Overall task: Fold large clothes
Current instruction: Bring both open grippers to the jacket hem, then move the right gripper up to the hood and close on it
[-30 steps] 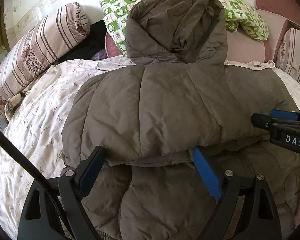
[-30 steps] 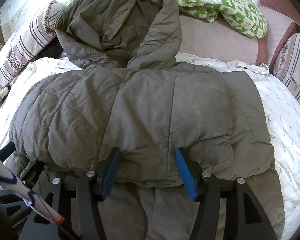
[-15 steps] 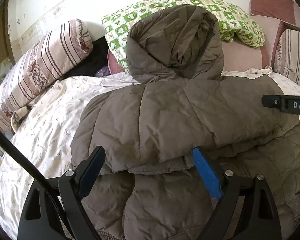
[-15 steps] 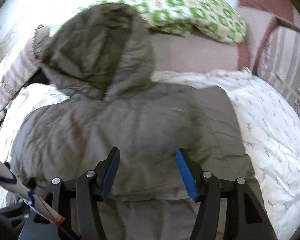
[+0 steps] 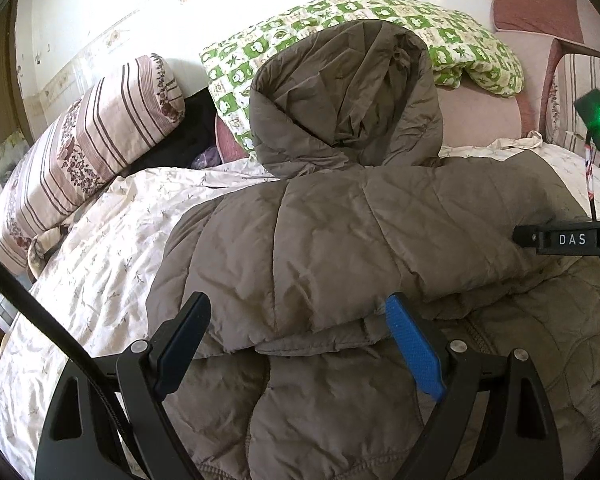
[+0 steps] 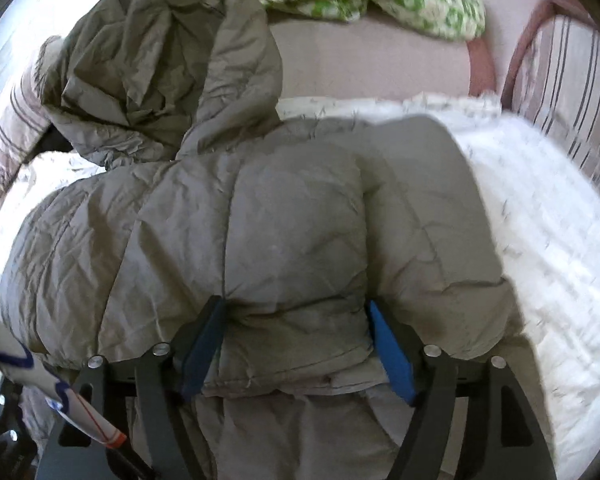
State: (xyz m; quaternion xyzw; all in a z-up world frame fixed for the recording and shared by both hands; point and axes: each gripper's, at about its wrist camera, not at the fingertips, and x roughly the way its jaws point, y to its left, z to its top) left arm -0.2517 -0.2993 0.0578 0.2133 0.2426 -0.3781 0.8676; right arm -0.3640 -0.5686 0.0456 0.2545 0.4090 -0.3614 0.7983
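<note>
Since half a second ago my left claw [image 5: 296, 344] has hardly shifted, while the right claw [image 6: 296, 344] has pushed in so the folded edge of the puffer jacket [image 5: 360, 240] now bulges between its blue pads. A second ago that edge lay just ahead of the pads.

I see the brown jacket spread on the bed, over the floral sheet [image 5: 112, 248], its upper half doubled over the lower half. Its hood [image 5: 344, 100] stands up at the far end, leaning against the green checked pillow [image 5: 380, 20]. A striped bolster [image 5: 88, 148] lies far left, and a pink headboard [image 5: 480, 116] sits behind the pillow.

My left claw stands wide apart, hovering at the near fold; I cannot tell whether its pads touch the cloth. In the right wrist view the pads are also spread, with the thick fold pressed against both of them, though not squeezed flat. From the left camera I see the right claw's body at the right edge, marked DAS, at the jacket's right side. The right view is somewhat blurred.
</note>
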